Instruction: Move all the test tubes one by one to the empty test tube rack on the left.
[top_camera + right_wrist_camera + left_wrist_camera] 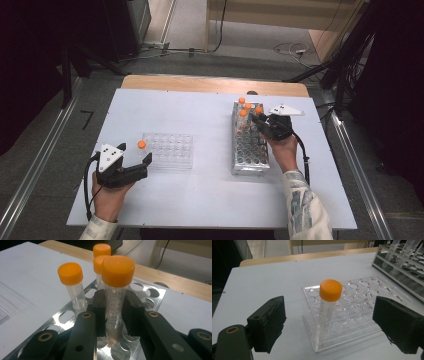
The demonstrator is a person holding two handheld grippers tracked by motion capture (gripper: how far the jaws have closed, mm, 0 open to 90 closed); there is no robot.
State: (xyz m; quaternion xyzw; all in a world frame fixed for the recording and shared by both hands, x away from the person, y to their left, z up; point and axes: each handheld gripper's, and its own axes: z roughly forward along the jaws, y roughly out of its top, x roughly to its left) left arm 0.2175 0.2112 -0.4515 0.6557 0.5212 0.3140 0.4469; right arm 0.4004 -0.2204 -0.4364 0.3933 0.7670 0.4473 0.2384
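Right now the right tongs pinch an orange-capped tube standing in the metal rack at the table's right, three more capped tubes just beyond it. Left tongs stand spread, empty, before a lone tube in the clear rack.

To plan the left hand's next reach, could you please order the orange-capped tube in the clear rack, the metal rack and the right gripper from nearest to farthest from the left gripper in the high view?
1. Orange-capped tube: just beyond the left gripper, at the clear rack's near-left corner.
2. Metal rack: right of centre.
3. Right gripper: far right, over that rack's back end.
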